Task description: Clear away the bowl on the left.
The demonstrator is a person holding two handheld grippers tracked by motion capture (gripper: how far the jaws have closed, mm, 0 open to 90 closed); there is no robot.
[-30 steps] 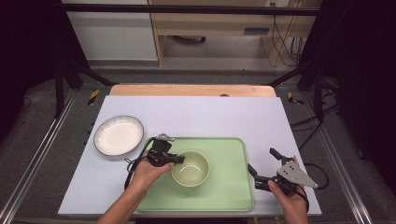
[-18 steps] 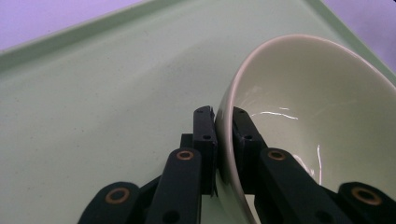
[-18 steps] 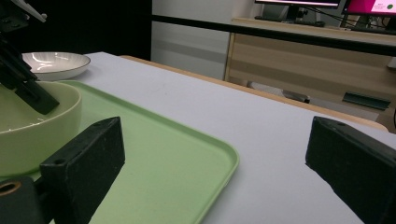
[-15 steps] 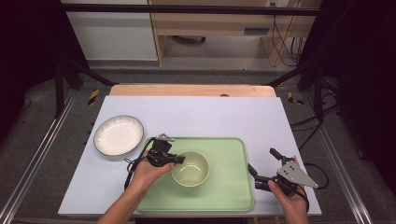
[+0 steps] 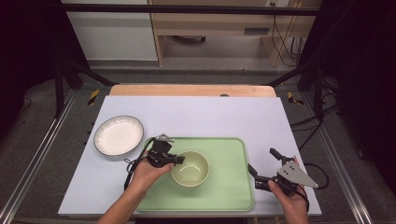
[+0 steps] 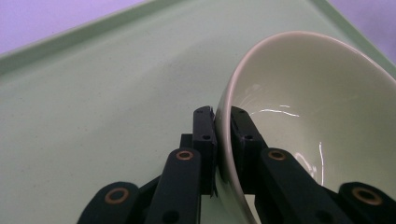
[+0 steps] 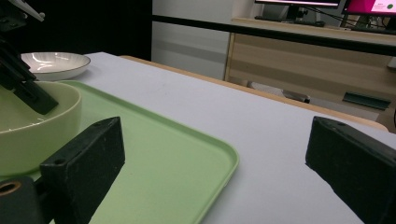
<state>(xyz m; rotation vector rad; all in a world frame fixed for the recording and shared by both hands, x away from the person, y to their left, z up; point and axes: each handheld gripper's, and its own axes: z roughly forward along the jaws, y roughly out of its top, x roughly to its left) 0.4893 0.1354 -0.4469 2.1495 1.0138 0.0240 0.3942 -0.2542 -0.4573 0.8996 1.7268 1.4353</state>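
On the table (image 5: 196, 116), a tray (image 5: 229, 186) near the front edge, with a bowl (image 5: 190, 168) in its left half. Behind and left of the tray, just beside its corner, a plate (image 5: 118, 135). At the bowl's left rim, the left gripper (image 5: 177, 160); right of the tray, over bare tabletop, the right gripper (image 5: 262, 161).

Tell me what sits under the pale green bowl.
The pale green bowl rests on the light green plastic tray, its rim clamped by the left gripper. The tray directly beneath it is hidden.
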